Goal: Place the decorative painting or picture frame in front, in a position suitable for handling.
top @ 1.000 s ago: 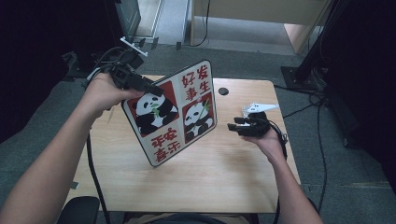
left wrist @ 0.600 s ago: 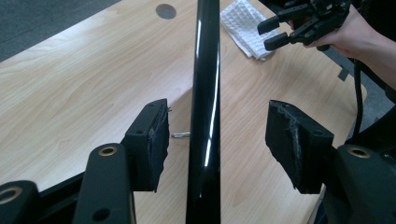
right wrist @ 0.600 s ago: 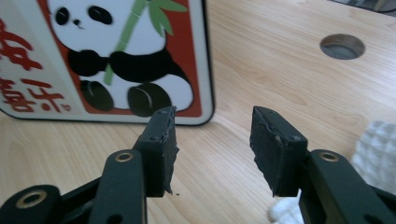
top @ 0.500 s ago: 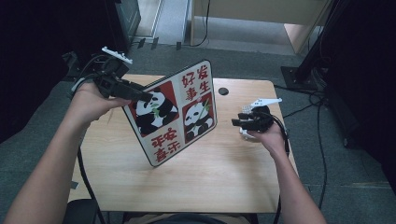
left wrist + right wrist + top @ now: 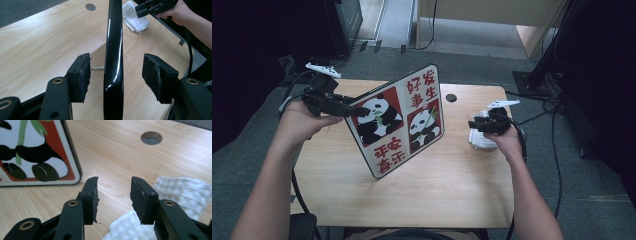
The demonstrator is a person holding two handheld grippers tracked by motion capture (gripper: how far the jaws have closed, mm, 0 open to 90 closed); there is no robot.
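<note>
A board (image 5: pixel 402 120) printed with pandas and red characters stands tilted on the wooden table (image 5: pixel 447 190). My left gripper (image 5: pixel 354 111) is at its upper left edge. In the left gripper view the board's glossy black edge (image 5: pixel 113 37) runs between the jaws of my left gripper (image 5: pixel 116 75), with a gap on each side, so it is open. My right gripper (image 5: pixel 472 124) hovers over a white waffle cloth (image 5: pixel 479 140) at the table's right side. In the right gripper view my right gripper (image 5: pixel 113 187) is open; its jaws have just been closing, nothing between them, and the cloth (image 5: pixel 185 192) lies beneath.
A round cable hole (image 5: pixel 451 97) sits in the tabletop behind the board. A thin metal pin (image 5: pixel 97 68) shows by the board's edge. Dark floor, cables and a stand base (image 5: pixel 537 80) surround the table.
My left hand has shifted left and slightly down at the board's edge. My right hand has drifted a little to the right, and its jaws stand narrower. The board has stayed in place.
</note>
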